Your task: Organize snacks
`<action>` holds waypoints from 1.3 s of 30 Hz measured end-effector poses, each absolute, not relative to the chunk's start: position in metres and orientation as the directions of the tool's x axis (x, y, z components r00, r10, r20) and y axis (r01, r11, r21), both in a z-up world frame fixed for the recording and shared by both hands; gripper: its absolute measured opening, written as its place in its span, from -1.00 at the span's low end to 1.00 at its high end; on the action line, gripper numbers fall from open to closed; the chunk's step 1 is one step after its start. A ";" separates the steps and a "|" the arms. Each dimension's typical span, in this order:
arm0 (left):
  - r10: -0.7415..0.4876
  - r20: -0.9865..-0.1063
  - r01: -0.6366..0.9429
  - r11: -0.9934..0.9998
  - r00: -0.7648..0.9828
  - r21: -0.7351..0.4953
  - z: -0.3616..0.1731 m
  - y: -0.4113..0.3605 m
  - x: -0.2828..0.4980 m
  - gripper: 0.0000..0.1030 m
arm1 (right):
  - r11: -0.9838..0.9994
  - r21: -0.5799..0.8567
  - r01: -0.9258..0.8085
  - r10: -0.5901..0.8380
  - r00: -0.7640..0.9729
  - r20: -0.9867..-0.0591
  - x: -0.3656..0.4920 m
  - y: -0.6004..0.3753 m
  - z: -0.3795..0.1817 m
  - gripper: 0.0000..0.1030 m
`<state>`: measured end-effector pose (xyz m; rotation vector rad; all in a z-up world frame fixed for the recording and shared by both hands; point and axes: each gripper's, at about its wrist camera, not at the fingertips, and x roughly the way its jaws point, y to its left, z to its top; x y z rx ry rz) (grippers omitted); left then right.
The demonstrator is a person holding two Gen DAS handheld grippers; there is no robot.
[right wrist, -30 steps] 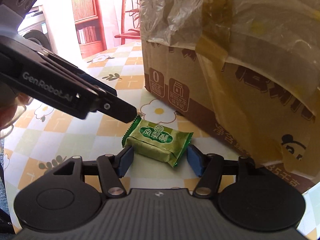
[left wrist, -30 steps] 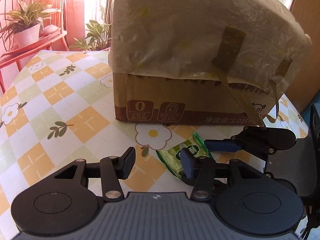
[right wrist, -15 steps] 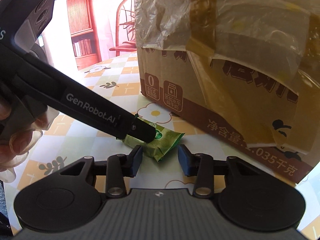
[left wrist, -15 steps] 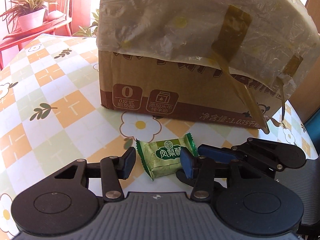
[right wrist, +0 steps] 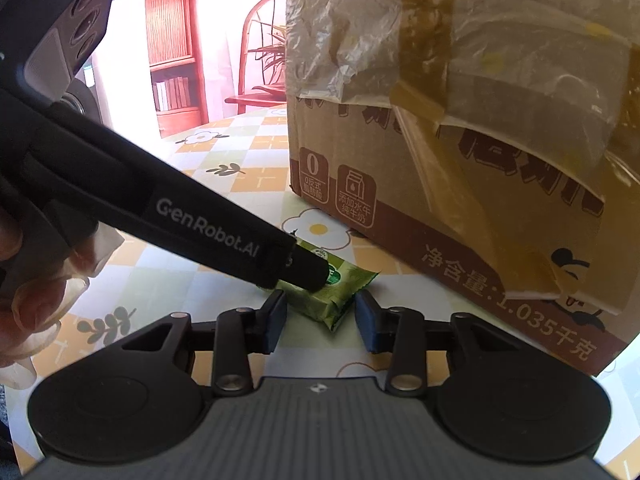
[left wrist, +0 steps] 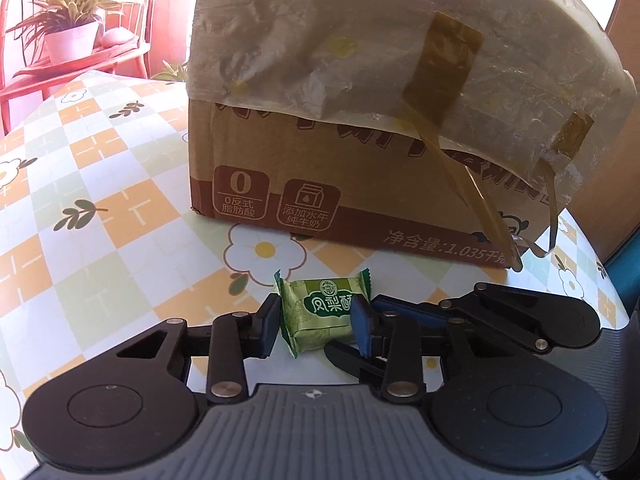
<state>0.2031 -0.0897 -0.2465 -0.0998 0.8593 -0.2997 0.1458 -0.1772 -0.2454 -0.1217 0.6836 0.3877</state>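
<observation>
The left claw (left wrist: 316, 322) is narrowed onto the short sides of a green pineapple-cake packet (left wrist: 320, 312); the right claw (right wrist: 320, 316) brackets it, part-open, holding nothing. The packet lies on the table (left wrist: 100, 216) just before the plastic-covered carton (left wrist: 360, 184). It looks light, crinkly and crushable; a gentle grip across its body suits it.

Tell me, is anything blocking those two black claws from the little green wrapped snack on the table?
Nothing visible does. The green foil-wrapped snack lies between the left gripper's blue pads, which look closed onto its sides. The right gripper is open, the snack's near corner between its fingers; only the left gripper's black finger lies across the wrapper.
</observation>
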 end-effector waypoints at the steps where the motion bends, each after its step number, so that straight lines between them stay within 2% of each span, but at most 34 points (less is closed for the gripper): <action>1: -0.299 -0.729 0.224 0.953 0.615 -0.202 -0.247 -0.091 0.202 -0.23 | 0.920 0.014 -0.391 0.310 0.709 -0.634 0.145 -0.177 -0.246 -0.27; 13: -0.339 -0.699 0.243 0.941 0.630 -0.237 -0.225 -0.080 0.191 -0.25 | 0.913 -0.049 -0.405 0.300 0.748 -0.592 0.129 -0.170 -0.230 -0.27; 30: -0.374 -0.490 0.309 0.927 0.787 -0.212 -0.116 -0.065 0.168 -0.25 | 0.913 -0.220 -0.344 0.237 0.885 -0.400 0.119 -0.143 -0.128 -0.27; 39: -0.424 -0.396 0.374 0.905 0.815 -0.200 -0.062 -0.076 0.193 -0.25 | 0.926 -0.231 -0.299 0.218 0.922 -0.321 0.143 -0.150 -0.069 -0.27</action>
